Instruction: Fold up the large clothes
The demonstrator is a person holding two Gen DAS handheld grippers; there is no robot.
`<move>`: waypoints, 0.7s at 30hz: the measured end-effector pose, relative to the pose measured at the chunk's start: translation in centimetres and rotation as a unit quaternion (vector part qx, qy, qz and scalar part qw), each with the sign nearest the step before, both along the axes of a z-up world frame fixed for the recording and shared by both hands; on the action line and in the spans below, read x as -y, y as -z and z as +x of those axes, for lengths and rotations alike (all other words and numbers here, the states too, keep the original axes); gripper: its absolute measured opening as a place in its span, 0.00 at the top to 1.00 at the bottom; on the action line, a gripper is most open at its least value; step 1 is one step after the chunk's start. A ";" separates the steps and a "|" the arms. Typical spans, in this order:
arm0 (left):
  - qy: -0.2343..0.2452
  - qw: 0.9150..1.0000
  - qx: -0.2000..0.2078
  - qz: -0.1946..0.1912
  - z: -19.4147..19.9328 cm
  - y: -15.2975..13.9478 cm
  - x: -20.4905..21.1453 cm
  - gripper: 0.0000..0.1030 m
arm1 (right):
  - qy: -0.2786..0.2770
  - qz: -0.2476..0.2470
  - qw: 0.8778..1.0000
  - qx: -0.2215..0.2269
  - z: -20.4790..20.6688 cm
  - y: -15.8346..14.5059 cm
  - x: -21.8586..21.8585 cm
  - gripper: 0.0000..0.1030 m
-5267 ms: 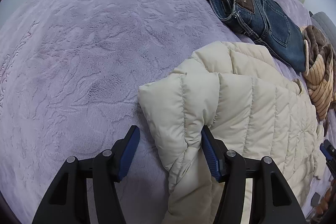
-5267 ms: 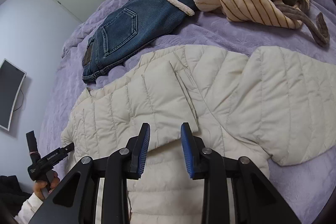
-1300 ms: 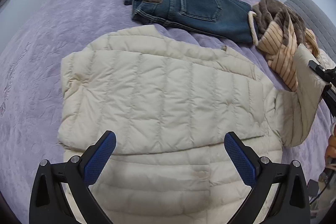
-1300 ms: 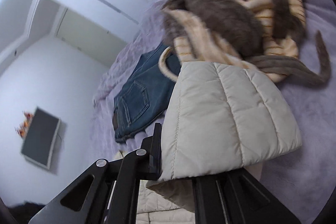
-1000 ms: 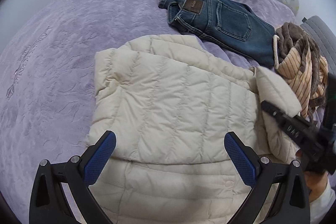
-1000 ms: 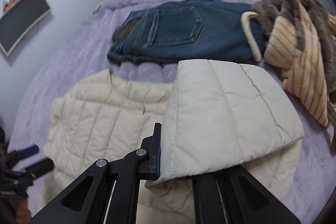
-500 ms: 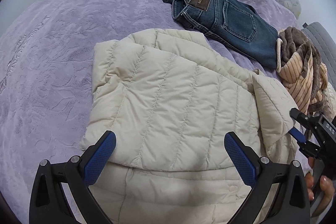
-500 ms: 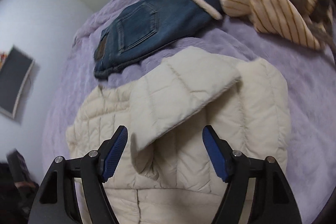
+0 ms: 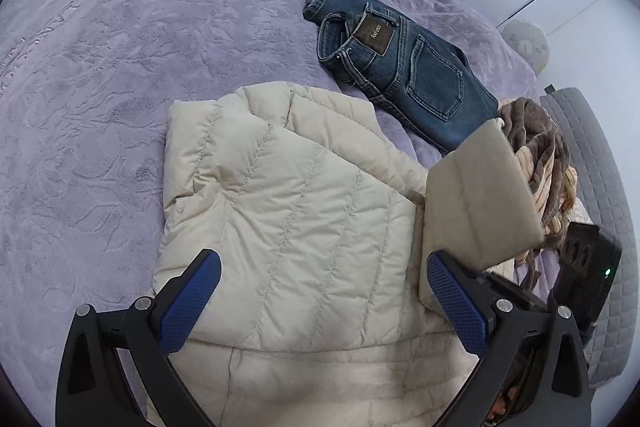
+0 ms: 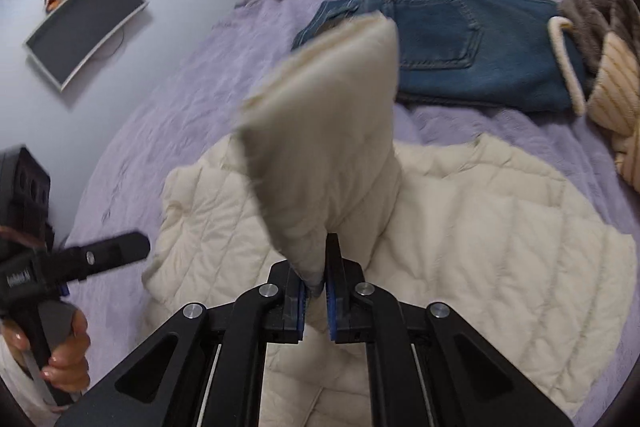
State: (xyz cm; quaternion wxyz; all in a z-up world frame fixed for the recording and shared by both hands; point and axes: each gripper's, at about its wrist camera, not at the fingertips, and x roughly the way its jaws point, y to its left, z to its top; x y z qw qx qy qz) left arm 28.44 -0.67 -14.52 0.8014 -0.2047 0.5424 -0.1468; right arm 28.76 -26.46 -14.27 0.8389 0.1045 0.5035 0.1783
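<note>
The jacket (image 9: 288, 227) lies spread on the bed (image 9: 120, 67), cream and quilted, its near side already doubled inward; the jeans (image 9: 404, 67) lie beyond it, and a striped robe (image 9: 548, 163) is heaped near its far corner, both clear of the work.

Right tool (image 10: 316, 297): pads pressed together on the sleeve (image 10: 328, 131), pinching the fabric at one edge; the sleeve stands lifted above the jacket body, held high, in my judgement, so that it can be carried across and laid flat over the back. That view is blurred, so how much cloth sits in the pinch is uncertain.

Left tool (image 9: 320, 303): fingers wide apart, nothing between them; it hovers over the near edge of the jacket, seemingly placed to steady the body or to take the hem for the next fold.

Task part done; the sleeve fold is the step in hand.
</note>
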 end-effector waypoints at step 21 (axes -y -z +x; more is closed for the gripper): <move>0.077 0.996 -0.037 -0.035 4.5 2.9 6.5 0.15 | 0.115 0.082 0.987 -0.077 -8.3 0.7 8.8 0.40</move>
